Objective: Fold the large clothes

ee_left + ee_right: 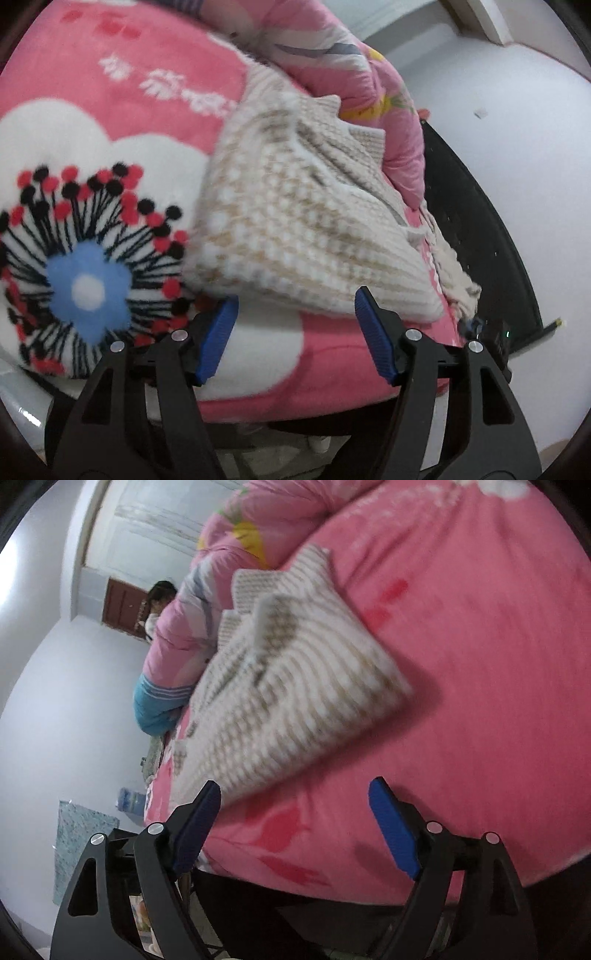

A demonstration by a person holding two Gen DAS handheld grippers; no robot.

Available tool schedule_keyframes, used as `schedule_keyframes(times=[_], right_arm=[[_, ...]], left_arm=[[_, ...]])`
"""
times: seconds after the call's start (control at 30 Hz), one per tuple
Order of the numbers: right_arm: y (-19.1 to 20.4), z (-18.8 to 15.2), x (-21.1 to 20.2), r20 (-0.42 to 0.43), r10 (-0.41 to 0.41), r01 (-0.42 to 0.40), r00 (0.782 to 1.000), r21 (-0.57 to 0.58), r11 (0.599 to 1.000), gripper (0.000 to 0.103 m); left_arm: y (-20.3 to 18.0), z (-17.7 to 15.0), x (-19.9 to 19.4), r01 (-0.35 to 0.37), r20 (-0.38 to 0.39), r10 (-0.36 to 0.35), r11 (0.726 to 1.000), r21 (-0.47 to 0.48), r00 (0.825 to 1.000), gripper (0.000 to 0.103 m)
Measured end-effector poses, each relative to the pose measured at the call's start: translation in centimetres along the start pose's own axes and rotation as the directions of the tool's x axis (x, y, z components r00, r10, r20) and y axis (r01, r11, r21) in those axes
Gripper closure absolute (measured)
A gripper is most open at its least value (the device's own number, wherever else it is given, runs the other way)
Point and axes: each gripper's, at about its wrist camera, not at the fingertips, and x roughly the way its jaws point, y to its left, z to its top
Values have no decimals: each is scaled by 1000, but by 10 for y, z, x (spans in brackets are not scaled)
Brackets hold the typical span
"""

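A cream and beige knitted sweater (295,206) lies folded on a pink flowered blanket (110,122) that covers the bed. My left gripper (295,314) stands open just short of the sweater's near edge, with nothing between its blue pads (218,339). In the right wrist view the same sweater (291,686) lies on the pink blanket (480,664), one corner pointing right. My right gripper (295,801) is open wide, its left finger (195,827) close to the sweater's near corner and not gripping it.
A bunched pink quilt (369,66) lies behind the sweater, with a blue end (159,709) in the right wrist view. A black frame (476,221) edges the bed on the right. A person (159,602) stands by a brown door (122,609). White floor (66,709) lies beside the bed.
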Motion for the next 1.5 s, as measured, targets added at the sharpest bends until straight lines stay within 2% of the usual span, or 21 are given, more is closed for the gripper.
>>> schedule_keyframes(times=[0.27,0.4,0.5,0.77,0.83,0.93,1.0,1.03,1.07,1.1,1.13,1.2,1.3,1.4,1.5], right_arm=[[-6,14,18,44,0,-2,999,41,999,23],[0,14,18,43,-9,8,999,19,1000,23],[-3,14,19,46,-5,5,999,19,1000,23],[-5,23,24,93,-17,15,996,17,1000,23],[-5,27,26,127,-44,43,991,10,999,28],[-6,32,30,168,-99,99,981,4,995,39],[-1,36,35,197,-156,163,968,-20,986,46],[3,37,38,207,-191,203,959,-40,978,52],[10,38,41,218,-234,255,947,-74,964,56],[16,38,41,230,-265,294,936,-100,951,68],[26,39,39,248,-292,333,924,-141,932,82],[47,36,27,304,-310,380,901,-205,902,88],[78,31,1,377,-288,402,881,-272,874,92],[92,23,-26,409,-264,402,873,-300,865,93],[93,9,-54,409,-239,379,881,-307,873,94]], left_arm=[[15,-3,0,76,24,-74,992,-100,997,40],[11,-12,-5,77,16,-76,993,-93,997,40],[16,-13,-3,77,23,-75,990,-120,997,40],[30,-2,-1,111,117,-89,974,-198,989,40],[28,0,0,99,133,-73,975,-200,988,41],[18,1,4,29,145,-5,986,-163,989,47],[6,3,7,-80,147,94,992,-100,985,58],[-4,4,8,-162,151,165,986,-36,975,63],[-15,4,10,-236,164,229,971,25,960,66],[-22,5,10,-277,174,262,959,65,949,74],[-35,5,11,-339,195,311,932,130,930,83],[-66,5,4,-433,273,367,868,244,889,89],[-94,5,-15,-457,345,350,837,303,871,93],[-112,3,-36,-448,374,320,830,332,870,94],[-117,-6,-66,-381,347,263,860,340,901,94]])
